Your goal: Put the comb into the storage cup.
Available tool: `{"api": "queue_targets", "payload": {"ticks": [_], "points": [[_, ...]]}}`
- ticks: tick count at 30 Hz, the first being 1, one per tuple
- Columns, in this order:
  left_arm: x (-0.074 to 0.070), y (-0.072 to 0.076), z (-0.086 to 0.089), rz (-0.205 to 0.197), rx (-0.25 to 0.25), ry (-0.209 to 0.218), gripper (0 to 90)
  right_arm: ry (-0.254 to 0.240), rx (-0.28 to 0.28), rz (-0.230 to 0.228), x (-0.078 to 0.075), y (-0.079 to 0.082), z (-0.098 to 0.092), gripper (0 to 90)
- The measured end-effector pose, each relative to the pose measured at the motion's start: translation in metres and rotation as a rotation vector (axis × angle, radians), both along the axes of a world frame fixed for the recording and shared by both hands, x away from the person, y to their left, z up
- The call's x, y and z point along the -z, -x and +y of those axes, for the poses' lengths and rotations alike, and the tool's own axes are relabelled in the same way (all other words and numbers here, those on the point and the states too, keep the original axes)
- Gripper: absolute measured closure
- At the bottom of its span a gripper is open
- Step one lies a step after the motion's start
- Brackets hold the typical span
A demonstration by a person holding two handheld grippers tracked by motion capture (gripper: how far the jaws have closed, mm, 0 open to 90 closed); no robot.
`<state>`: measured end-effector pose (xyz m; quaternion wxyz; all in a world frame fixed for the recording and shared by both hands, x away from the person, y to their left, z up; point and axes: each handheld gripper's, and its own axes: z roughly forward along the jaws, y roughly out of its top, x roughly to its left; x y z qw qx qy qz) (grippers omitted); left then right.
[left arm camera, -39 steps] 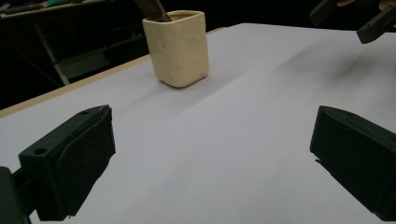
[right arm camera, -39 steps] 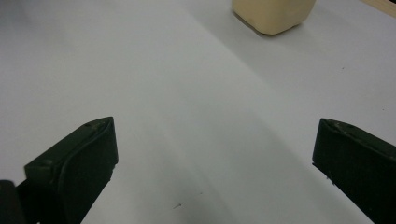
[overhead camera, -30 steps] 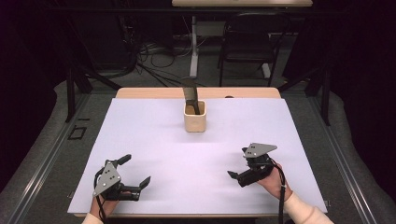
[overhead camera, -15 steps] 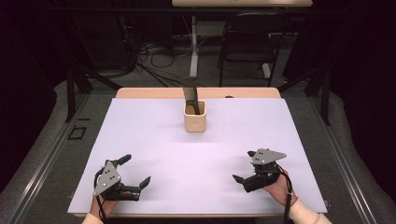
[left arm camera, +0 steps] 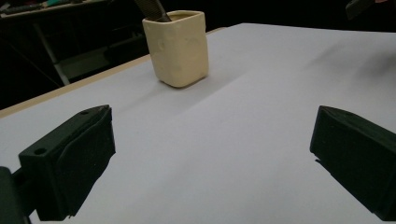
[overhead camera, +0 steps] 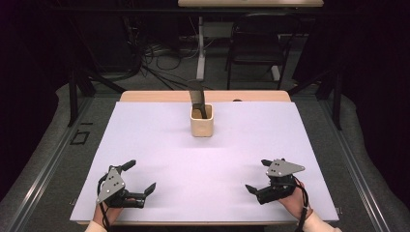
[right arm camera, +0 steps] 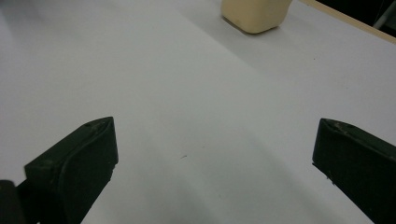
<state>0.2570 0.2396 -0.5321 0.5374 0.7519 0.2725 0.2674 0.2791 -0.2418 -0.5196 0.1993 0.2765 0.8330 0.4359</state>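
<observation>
Table (overhead camera: pixel 159 145), white-covered, bare but for a cream cup (overhead camera: pixel 201 121) near the far edge, well apart from both grippers. Cup standing upright, with a dark flat tool (overhead camera: pixel 198 95) leaning out of it. Left gripper (overhead camera: pixel 140 180) and right gripper (overhead camera: pixel 257 176) resting at the near edge, jaws spread wide, holding nothing. Likely an idle or starting pose; next, probably a long reach forward toward cup or tool. Tool's lower end hidden inside the cup; kind hard to make out, its top cut off in the left gripper view.
</observation>
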Motion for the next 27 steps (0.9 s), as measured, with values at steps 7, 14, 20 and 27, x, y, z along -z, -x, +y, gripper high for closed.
{"api": "queue_targets", "payload": {"ticks": [7, 14, 20, 27], "points": [[0.000, 0.000, 0.000, 0.000, 0.000, 0.001, 0.0, -0.002, 0.003, -0.005, 0.001, 0.006, -0.002, 0.0], [0.000, 0.000, 0.000, 0.001, 0.000, 0.003, 0.0, 0.004, 0.007, -0.015, 0.002, 0.013, -0.003, 0.0], [0.000, 0.000, 0.000, 0.001, 0.001, 0.000, 0.0, -0.008, 0.010, -0.033, 0.001, 0.017, -0.006, 0.0], [0.001, -0.001, 0.000, 0.004, 0.000, -0.001, 0.0, -0.004, -0.002, -0.046, 0.000, 0.019, -0.007, 0.0]]}}
